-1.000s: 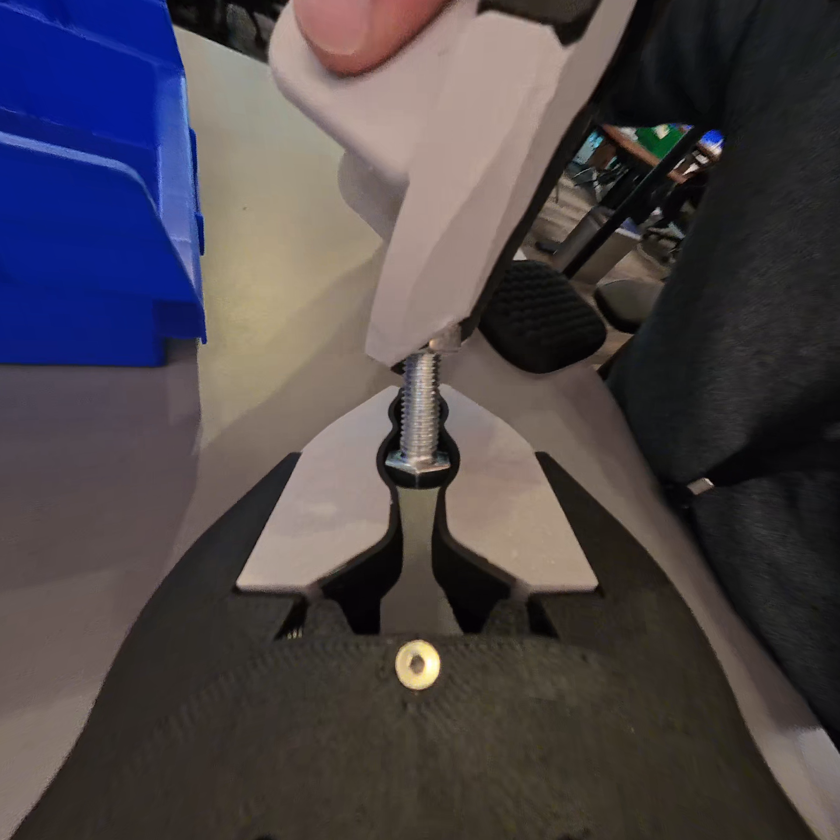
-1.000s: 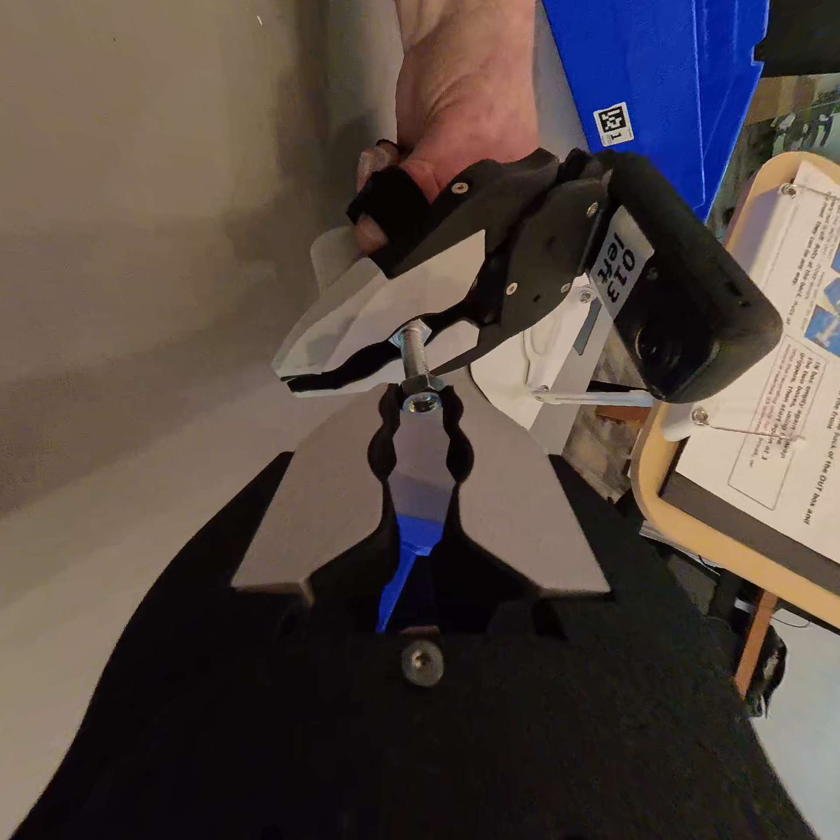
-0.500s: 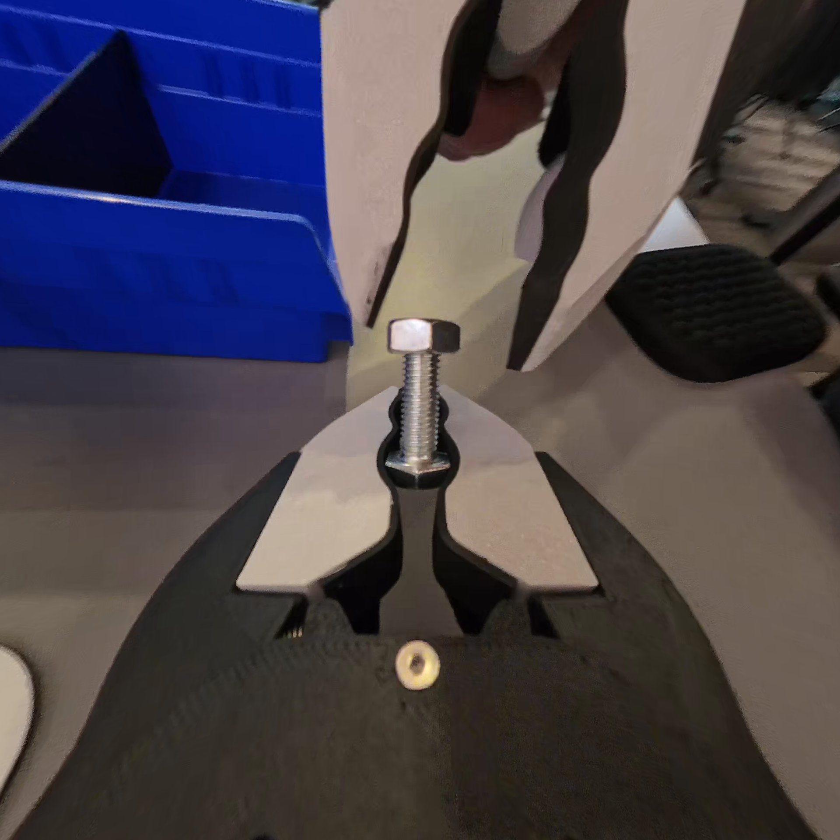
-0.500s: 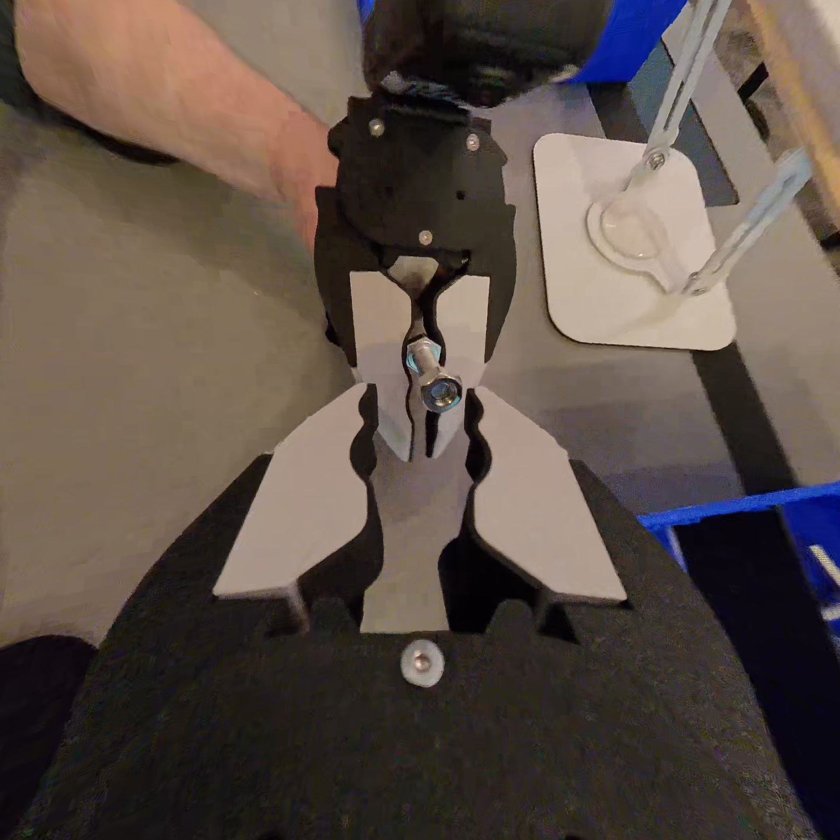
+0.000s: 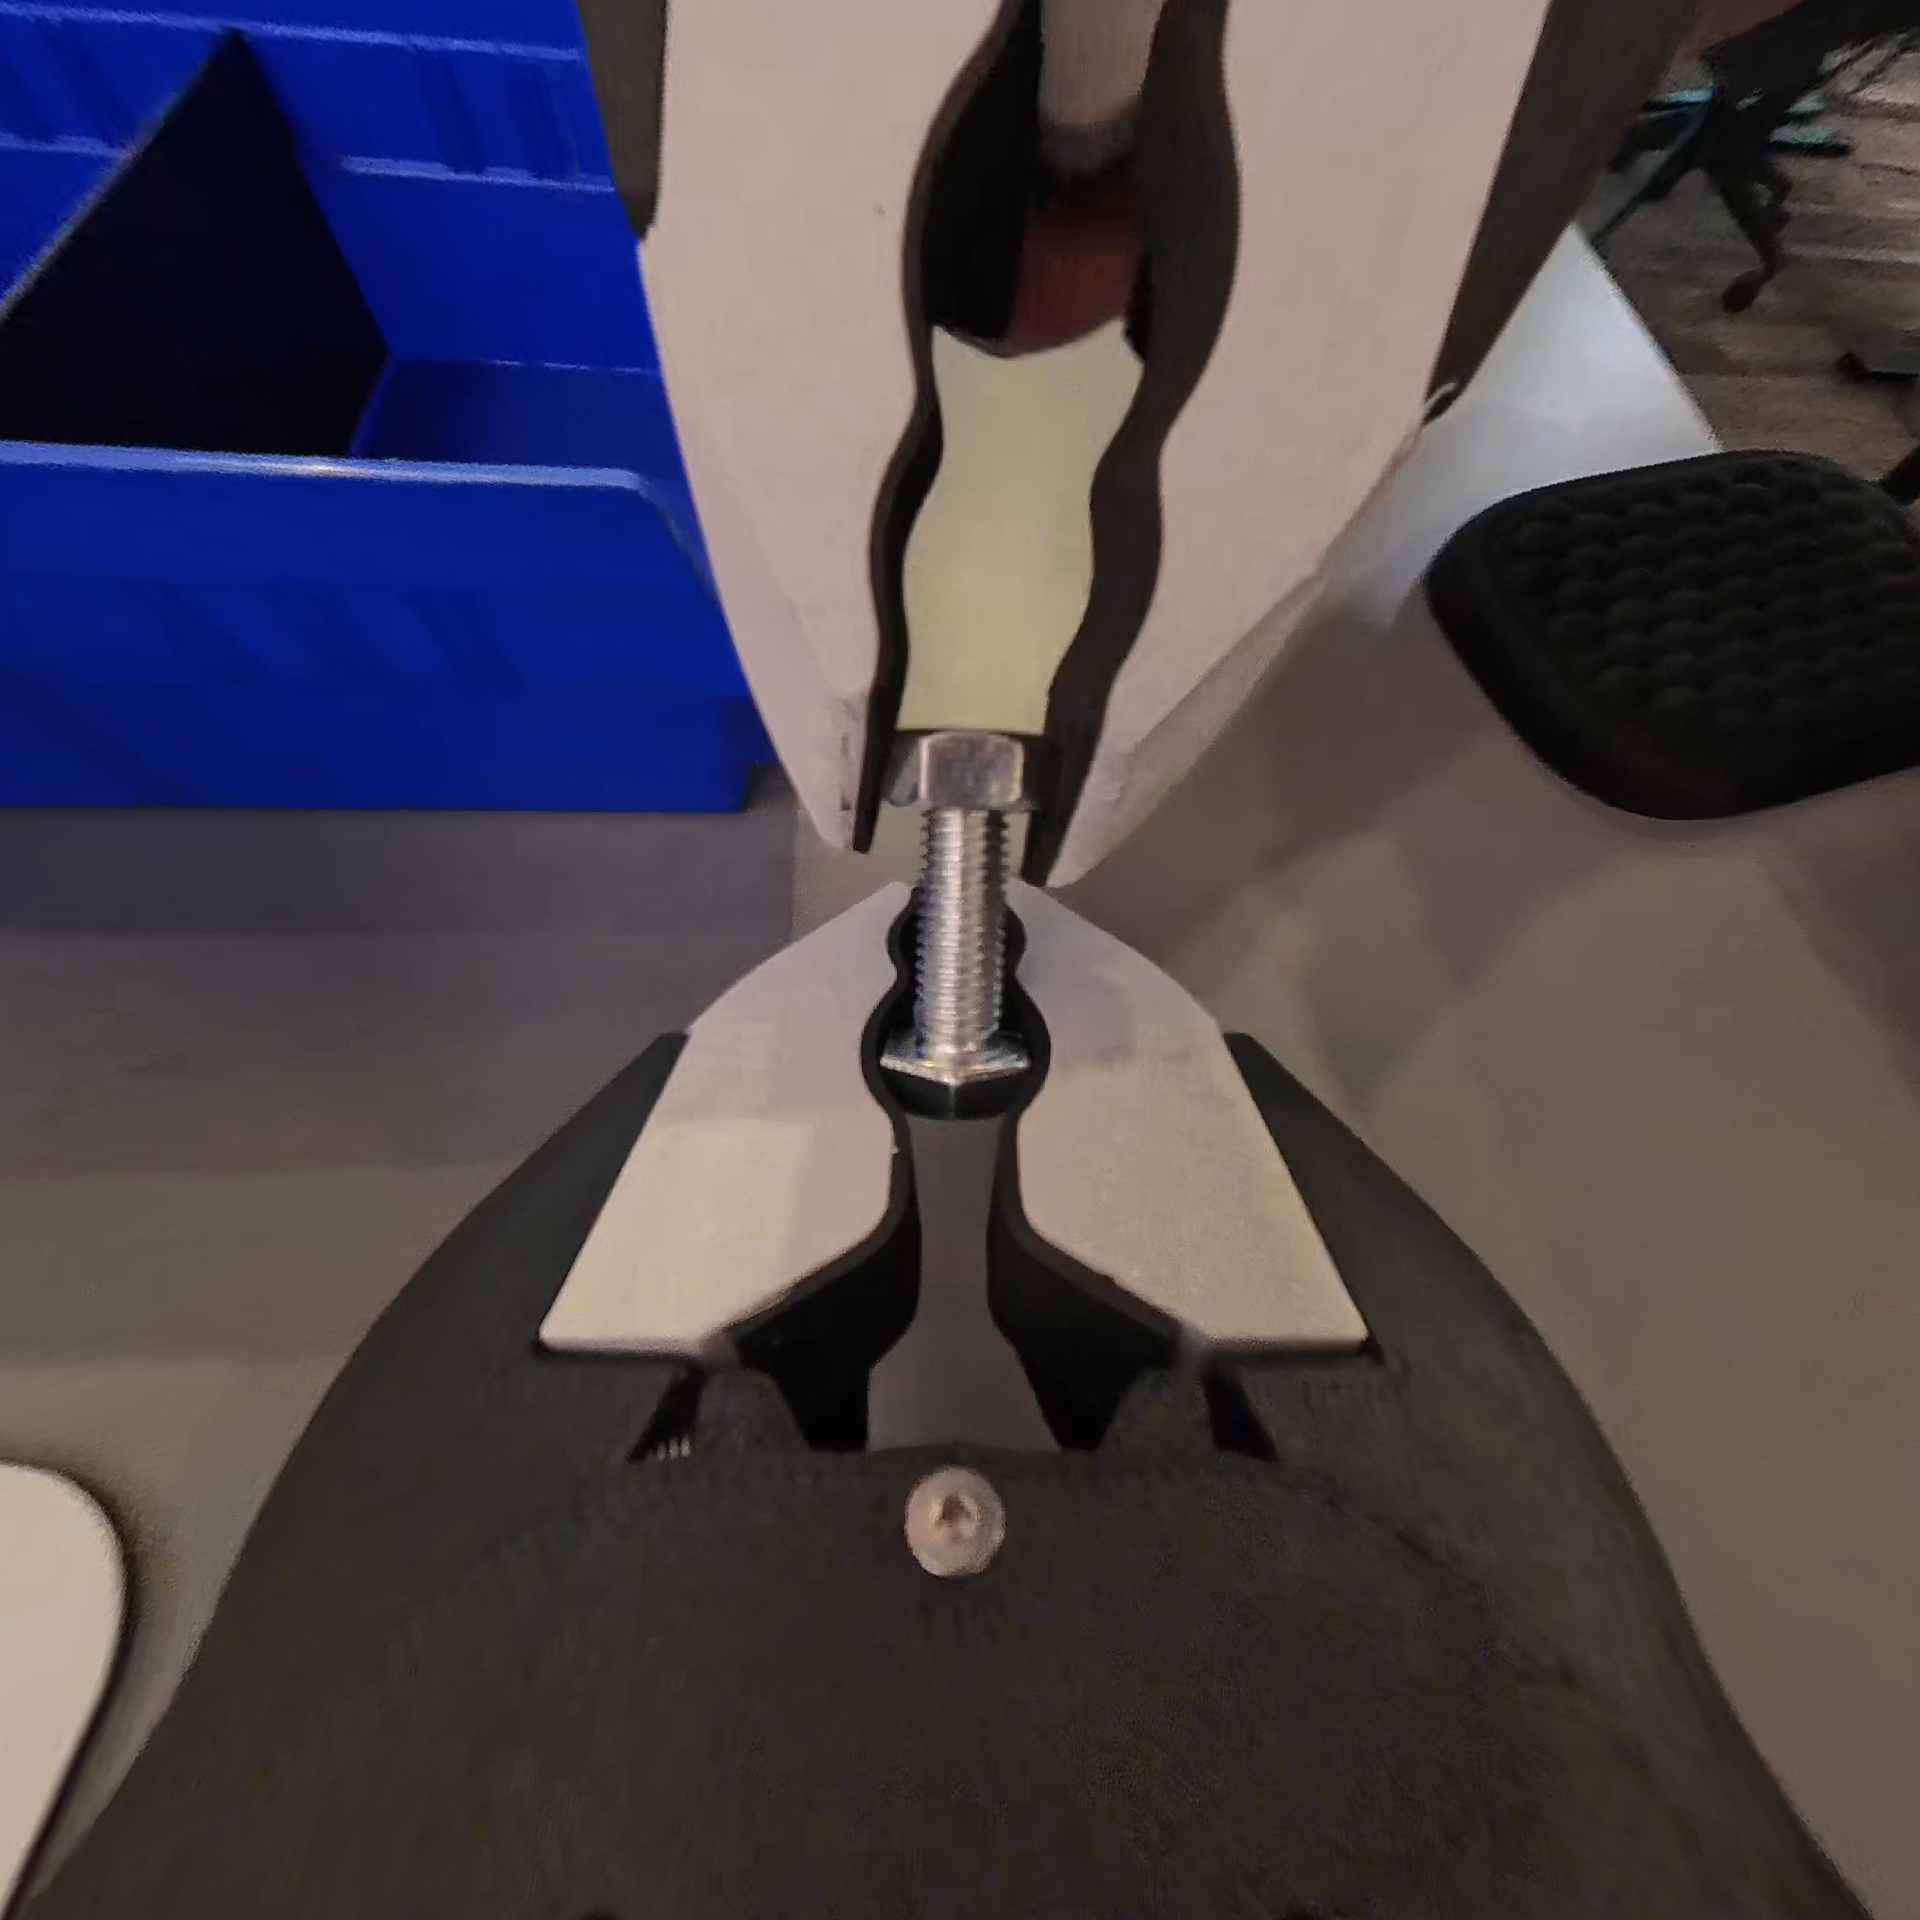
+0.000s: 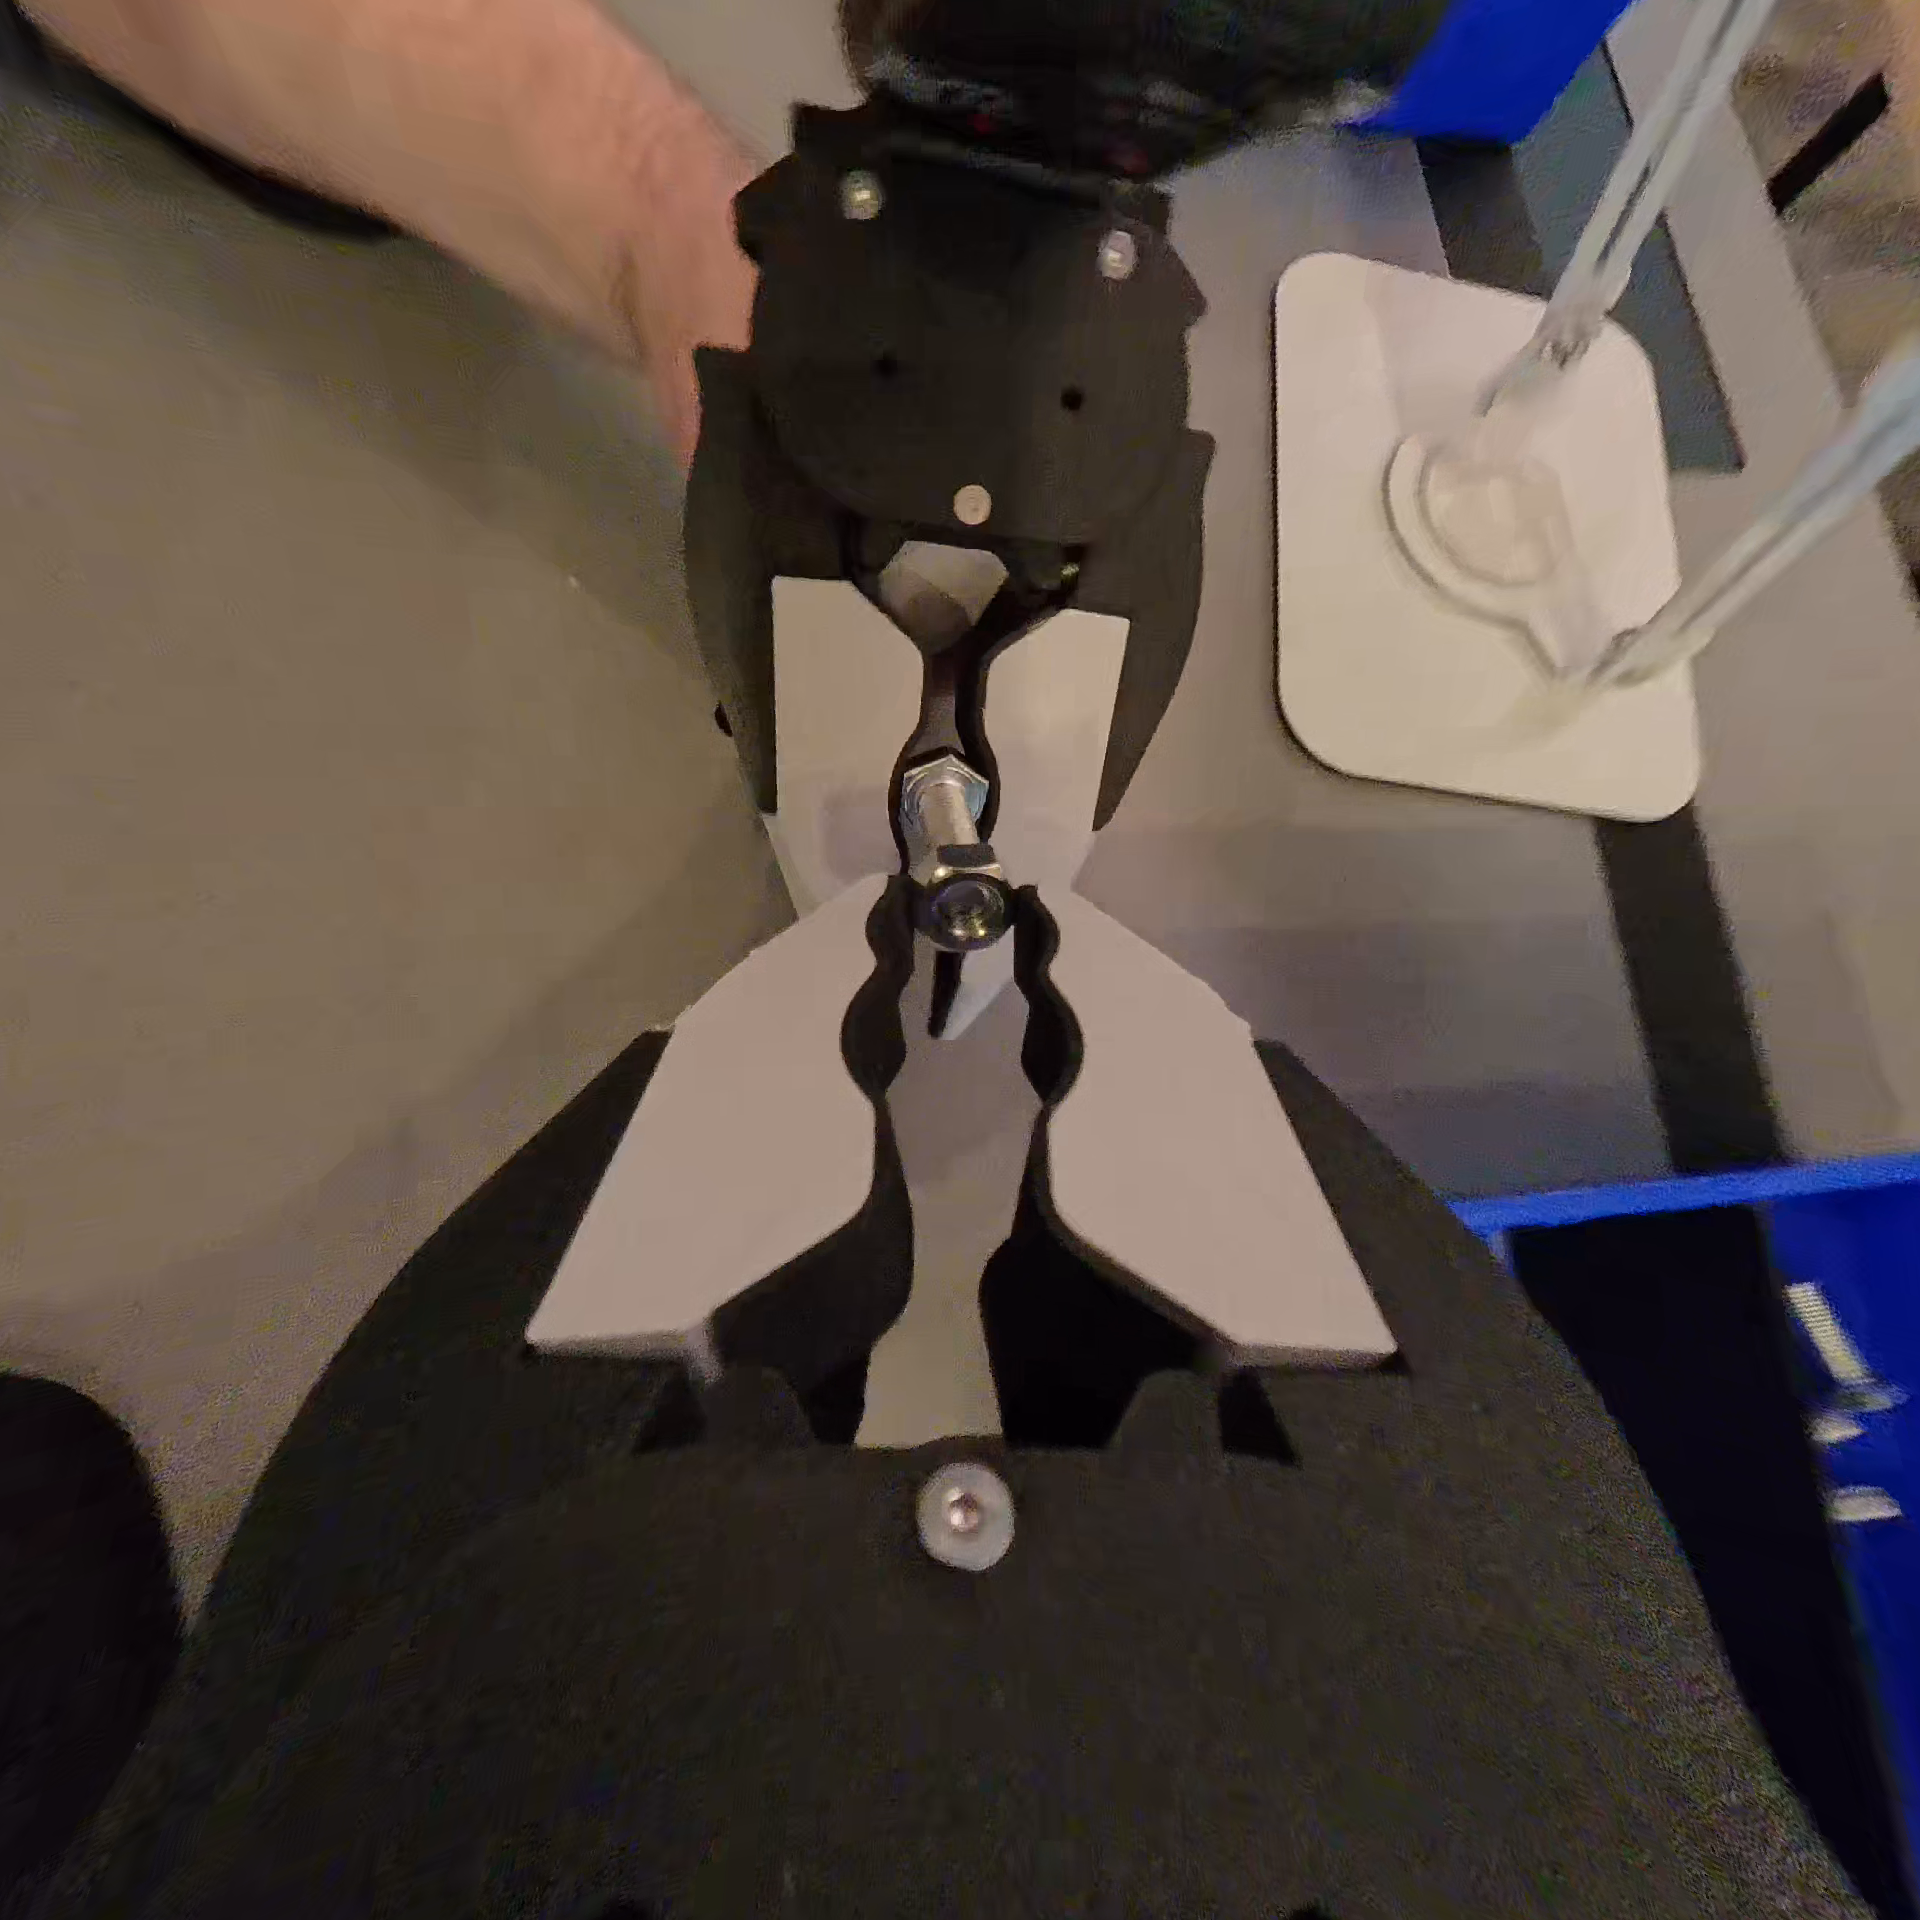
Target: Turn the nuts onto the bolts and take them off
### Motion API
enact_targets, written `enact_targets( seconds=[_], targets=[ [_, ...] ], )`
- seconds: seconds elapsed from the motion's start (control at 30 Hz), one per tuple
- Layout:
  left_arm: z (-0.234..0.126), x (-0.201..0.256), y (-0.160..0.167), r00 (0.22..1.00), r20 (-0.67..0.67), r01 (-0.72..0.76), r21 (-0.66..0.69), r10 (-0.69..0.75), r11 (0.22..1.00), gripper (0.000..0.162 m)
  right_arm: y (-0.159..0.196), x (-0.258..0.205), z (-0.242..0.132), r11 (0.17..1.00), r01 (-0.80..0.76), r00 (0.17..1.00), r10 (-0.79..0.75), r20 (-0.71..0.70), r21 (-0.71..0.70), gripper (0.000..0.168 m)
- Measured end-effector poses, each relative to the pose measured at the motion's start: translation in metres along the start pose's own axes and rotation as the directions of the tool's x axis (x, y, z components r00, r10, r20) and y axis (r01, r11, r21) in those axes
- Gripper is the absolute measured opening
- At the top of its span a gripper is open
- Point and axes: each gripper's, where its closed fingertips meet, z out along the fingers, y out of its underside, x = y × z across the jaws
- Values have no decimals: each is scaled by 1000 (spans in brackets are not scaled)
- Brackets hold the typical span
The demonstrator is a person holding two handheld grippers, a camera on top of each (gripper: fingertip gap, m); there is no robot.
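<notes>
A silver bolt (image 5: 958,956) stands upright in my left gripper (image 5: 961,914). That gripper is shut on the threaded shank, with the hex head (image 5: 954,1070) seated in the notch between its fingers. A hex nut (image 5: 966,779) sits on the bolt's far end. My right gripper (image 5: 961,831) comes down from above, its fingertips closed on the nut's two sides. In the right wrist view the nut (image 6: 961,909) lies between my right gripper's (image 6: 961,914) tips. The bolt head (image 6: 940,790) and the left gripper (image 6: 945,1003) are behind it, facing me.
A blue bin (image 5: 312,623) stands on the grey table (image 5: 312,1039) behind and to the left; in the right wrist view its edge (image 6: 1662,1195) shows, with bolts inside. A white stand base (image 6: 1455,623) lies at the right. A black textured pad (image 5: 1683,644) is at the table's edge. A bare forearm (image 6: 468,156) holds the left gripper. My right fingertips sit around 5 cm from my left ones.
One second ago my right gripper was tilted sideways on the nut. Half a second ago it was open above the bolt. It has now come down and closed around the nut. The left gripper still holds the bolt.
</notes>
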Motion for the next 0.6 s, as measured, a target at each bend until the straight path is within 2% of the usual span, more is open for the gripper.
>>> enact_targets(
  seconds=[0.03, 0.1, 0.2, 0.23, 0.33, 0.37, 0.47, 0.6],
  targets=[
    [0, 4, -1, 999, -34, 8, 8, -8, 1000, 10, 1, -1, 0, 992, 126, 992, -127, -27, -28, 19],
    [1, 18, 0, 988, -149, 52, 2, -51, 999, 9, 2, -4, -2, 916, 383, 918, -392, -64, -118, 19],
    [-2, 30, -2, 950, -288, 130, 19, -119, 991, 9, 1, -4, -1, 770, 598, 774, -627, -90, -224, 19],
    [-2, 28, -1, 953, -280, 128, 25, -116, 991, 9, 1, -3, 0, 735, 630, 741, -666, -91, -252, 19],
    [-3, 25, 0, 955, -269, 135, 29, -122, 990, 9, -1, 0, 1, 739, 622, 746, -660, -92, -259, 19],
    [-5, 24, -2, 955, -268, 142, 38, -127, 989, 9, -3, 2, 1, 756, 604, 761, -641, -102, -251, 20],
    [-7, 19, -4, 959, -250, 149, 56, -131, 987, 9, -2, 5, 0, 806, 541, 807, -578, -122, -239, 36],
    [-9, 12, -5, 969, -209, 146, 70, -129, 987, 9, -7, 5, -5, 900, 409, 891, -430, -145, -150, 40]
  ],
)
